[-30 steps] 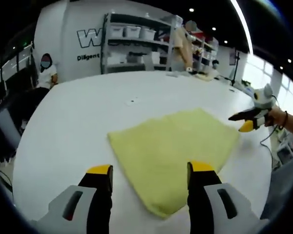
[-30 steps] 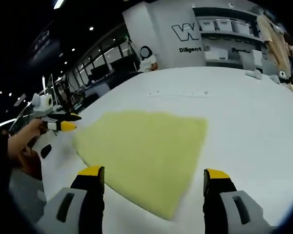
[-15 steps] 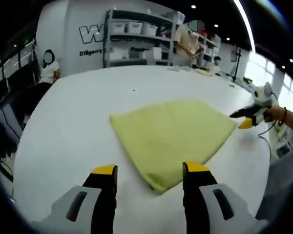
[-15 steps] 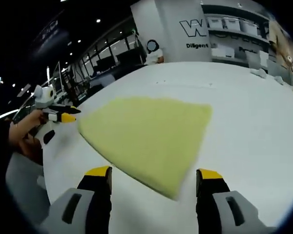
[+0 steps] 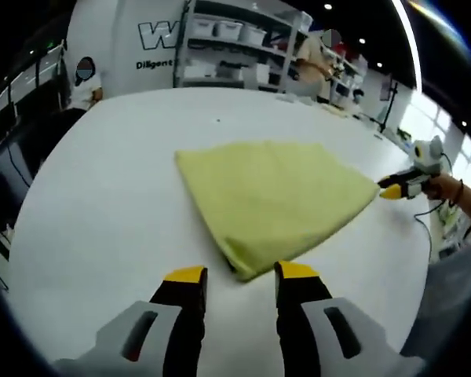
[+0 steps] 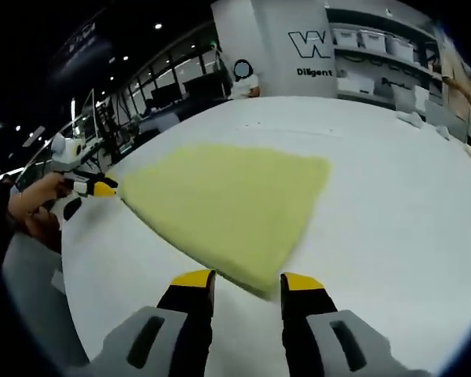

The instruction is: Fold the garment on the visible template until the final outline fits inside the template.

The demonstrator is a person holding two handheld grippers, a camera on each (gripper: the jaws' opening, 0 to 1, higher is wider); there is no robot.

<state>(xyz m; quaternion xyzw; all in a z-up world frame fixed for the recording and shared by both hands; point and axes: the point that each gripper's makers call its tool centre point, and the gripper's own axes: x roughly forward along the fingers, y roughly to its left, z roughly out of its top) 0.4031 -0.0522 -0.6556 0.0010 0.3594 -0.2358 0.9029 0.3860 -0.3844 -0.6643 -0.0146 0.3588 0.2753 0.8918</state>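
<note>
Left gripper (image 5: 237, 273) hovering at cloth (image 5: 271, 200) corner, jaws narrow, holding nothing. Yellow cloth lying flat on white table (image 5: 102, 196), near middle. Right gripper (image 6: 244, 277) doing same at another corner. No template seen; folding looks not yet done.

A plain pale yellow-green cloth garment (image 5: 271, 200) (image 6: 224, 196) lies on a plain white desk (image 5: 102, 212) (image 6: 392, 212). Each claw, left (image 5: 241, 275) and right (image 6: 247, 281), is black with yellow tips and grey housings.
</note>
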